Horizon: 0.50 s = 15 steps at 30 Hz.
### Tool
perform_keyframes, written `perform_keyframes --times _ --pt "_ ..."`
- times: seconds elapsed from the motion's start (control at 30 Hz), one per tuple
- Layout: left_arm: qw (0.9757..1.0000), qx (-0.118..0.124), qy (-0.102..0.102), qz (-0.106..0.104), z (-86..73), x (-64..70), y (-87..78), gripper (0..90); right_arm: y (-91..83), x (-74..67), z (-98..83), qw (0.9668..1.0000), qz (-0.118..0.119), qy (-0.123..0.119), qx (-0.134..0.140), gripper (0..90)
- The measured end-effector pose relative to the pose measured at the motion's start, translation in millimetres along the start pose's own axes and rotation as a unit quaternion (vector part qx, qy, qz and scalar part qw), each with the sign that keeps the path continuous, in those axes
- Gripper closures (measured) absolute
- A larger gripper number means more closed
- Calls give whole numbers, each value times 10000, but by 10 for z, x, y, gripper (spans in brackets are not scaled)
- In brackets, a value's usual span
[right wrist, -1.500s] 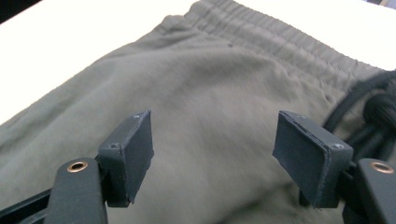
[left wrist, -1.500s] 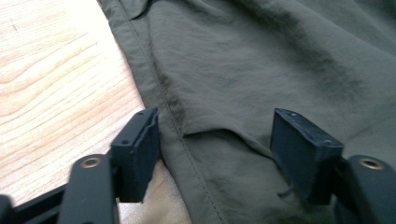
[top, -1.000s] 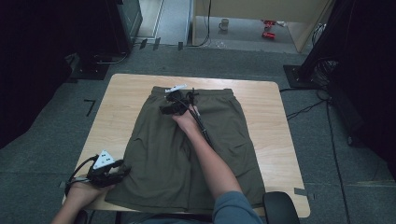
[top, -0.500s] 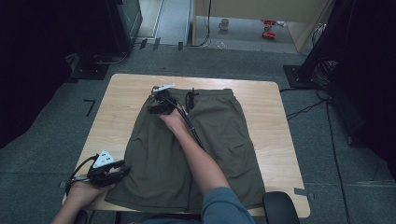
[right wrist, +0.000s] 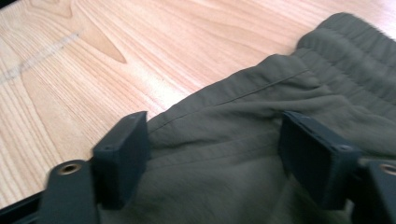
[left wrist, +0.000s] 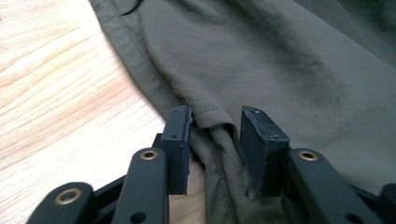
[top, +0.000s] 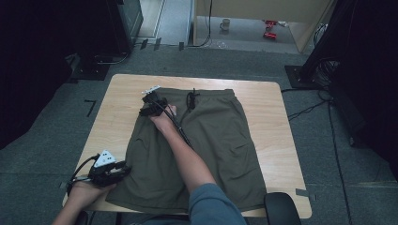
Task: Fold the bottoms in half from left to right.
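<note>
Since the earlier frames, our right gripper (top: 151, 104) has slid leftward along the waistband of the shorts (top: 211, 145), from beside the drawstring (top: 191, 99) to the far left corner, and its fingers (right wrist: 122, 151) have just been opening; they stand wide with waistband cloth lying between them, not pinched. Our left gripper (top: 112, 169) has kept its place at the near left hem, and its fingers (left wrist: 180, 144) have just been closing; they are narrow now, with a fold of hem between them, though a small gap shows on each side of the cloth.

We see one pair of olive-green shorts, thin woven fabric with a faint sheen, soft creases and a ribbed elastic waistband, spread flat on one pale wooden bench (top: 277, 122) with rounded corners and clear grain. One dark drawstring lies knotted at the waist.

Our right forearm stretches diagonally across the shorts, sleeve at the near edge. Our left hand rests low at the bench's near left corner.
</note>
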<state>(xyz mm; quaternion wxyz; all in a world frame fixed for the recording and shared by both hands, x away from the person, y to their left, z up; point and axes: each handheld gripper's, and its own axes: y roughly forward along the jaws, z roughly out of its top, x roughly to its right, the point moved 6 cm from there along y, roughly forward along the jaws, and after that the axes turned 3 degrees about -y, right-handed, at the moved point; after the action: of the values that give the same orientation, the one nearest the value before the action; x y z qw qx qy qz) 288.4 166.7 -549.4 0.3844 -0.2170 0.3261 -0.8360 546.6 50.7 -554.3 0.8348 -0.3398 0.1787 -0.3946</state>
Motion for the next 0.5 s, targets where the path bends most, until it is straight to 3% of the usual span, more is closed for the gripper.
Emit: perform_keyframes --times 0.1,0.23,0.37,0.5 --pt "10000 8 9 -28 26 13 29 699 21 -25 3 9998 -178 -118 34 287" --pt "10000 -19 85 11 37 38 44 738 10 -6 -6 9996 -198 -143 134 377" --pt "9999 -76 80 49 50 56 52 778 -38 49 -51 9991 -240 -96 339 593" --pt "9998 -134 -112 -133 81 52 78 849 -60 41 -58 9993 -219 -104 292 764"
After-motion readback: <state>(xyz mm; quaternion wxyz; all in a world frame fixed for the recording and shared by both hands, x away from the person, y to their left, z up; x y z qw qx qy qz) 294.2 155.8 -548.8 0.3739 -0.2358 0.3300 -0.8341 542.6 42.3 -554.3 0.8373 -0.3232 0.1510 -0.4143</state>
